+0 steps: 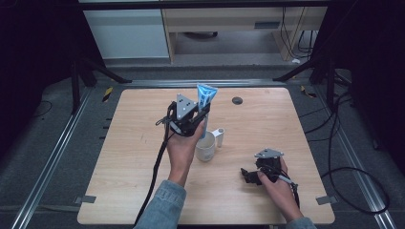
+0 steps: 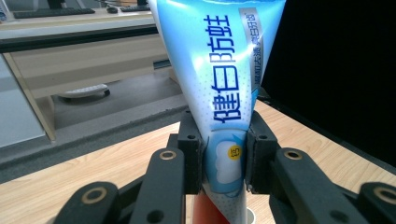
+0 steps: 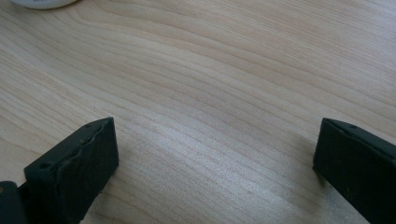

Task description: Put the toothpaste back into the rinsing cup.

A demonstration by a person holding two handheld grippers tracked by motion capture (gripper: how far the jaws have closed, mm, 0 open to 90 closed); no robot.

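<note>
Above the white ceramic mug (image 1: 206, 150) near the table's (image 1: 143, 191) middle, your left gripper (image 1: 193, 125) clamps the blue-and-white plastic toothpaste tube (image 2: 219, 84) near its lower end. Its long axis stands upright, flat crimped end up, narrow end down toward the mug. Your right gripper (image 1: 249, 176) rests near-right, jaws spread wide, holding nothing.

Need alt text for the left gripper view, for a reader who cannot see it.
The left tongs clamp a blue toothpaste tube that stands upright, its flat crimped end on top. Below it shows part of a white cup's rim, and behind lie the wooden table and a desk.
</note>
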